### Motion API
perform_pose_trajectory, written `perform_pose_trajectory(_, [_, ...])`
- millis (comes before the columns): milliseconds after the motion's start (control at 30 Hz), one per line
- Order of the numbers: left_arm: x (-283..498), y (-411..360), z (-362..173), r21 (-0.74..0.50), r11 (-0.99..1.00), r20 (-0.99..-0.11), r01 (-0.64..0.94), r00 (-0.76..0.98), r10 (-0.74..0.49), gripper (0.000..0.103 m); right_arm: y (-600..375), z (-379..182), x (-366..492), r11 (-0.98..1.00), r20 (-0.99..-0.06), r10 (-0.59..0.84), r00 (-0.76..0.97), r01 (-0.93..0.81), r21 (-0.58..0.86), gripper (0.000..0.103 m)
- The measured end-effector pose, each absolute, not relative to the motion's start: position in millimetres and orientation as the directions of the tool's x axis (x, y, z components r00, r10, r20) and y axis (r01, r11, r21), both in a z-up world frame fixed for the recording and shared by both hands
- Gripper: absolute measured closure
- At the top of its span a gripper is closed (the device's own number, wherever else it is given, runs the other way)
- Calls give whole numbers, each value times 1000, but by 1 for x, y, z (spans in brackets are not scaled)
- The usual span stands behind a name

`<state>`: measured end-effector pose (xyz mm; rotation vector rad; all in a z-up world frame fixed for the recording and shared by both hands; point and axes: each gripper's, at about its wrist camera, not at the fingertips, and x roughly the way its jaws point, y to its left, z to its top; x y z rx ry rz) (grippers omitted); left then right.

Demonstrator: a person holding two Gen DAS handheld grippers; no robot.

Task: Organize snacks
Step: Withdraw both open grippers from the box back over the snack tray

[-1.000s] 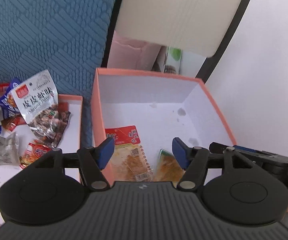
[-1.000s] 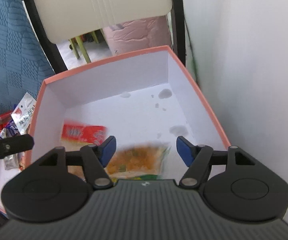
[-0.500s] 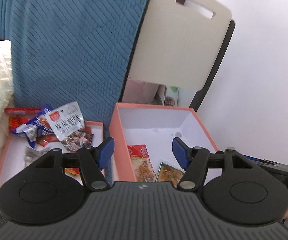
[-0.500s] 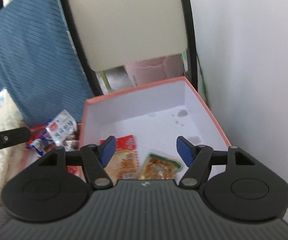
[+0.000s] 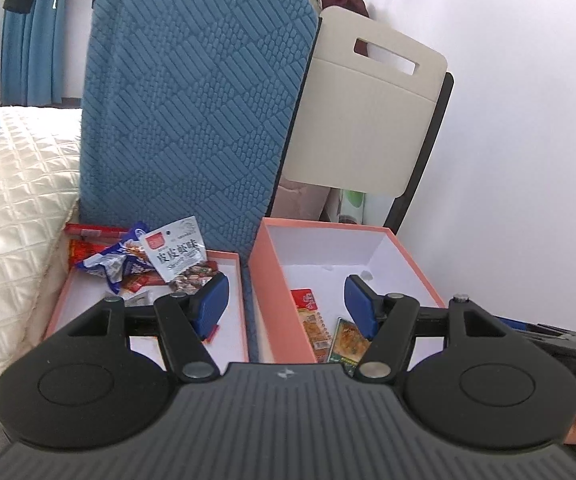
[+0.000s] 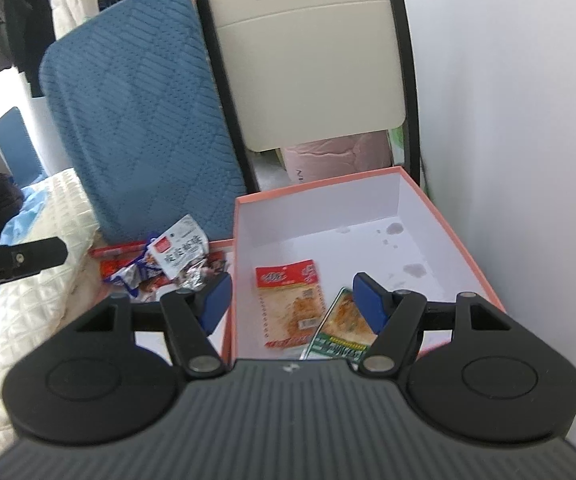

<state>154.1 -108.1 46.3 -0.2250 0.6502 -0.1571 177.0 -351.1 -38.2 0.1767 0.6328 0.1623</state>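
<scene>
Your left gripper (image 5: 283,300), right gripper (image 6: 292,300): both spread, empty, pulled back from deep box (image 6: 440,208); two packets delivered, fetch next from lid tray (image 5: 229,280).

Bed with cream quilt (image 5: 15,216); on it two pink boxes side by side: deep box (image 6: 440,216), shallow lid (image 5: 231,258); blue cushion (image 5: 191,112) behind.
</scene>
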Motion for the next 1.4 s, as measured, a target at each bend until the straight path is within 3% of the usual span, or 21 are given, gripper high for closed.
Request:
perform_pose_trajectory(633, [101,-71,14,-248,969,-585,16,795,-163,34,-306,-57,121,949,-544,306,781,-202,244,34])
perform_pose_trajectory(1167, [118,-36,-32,-341,936,-651,-90,741,-166,34,-269,-80,120,917,-542,399,740,-327,229,34])
perform_pose_trajectory(1400, [143,-25,-42,-321,938,-668,-128,733,-128,34,-253,-87,135,894,-546,444,711,-392,216,34])
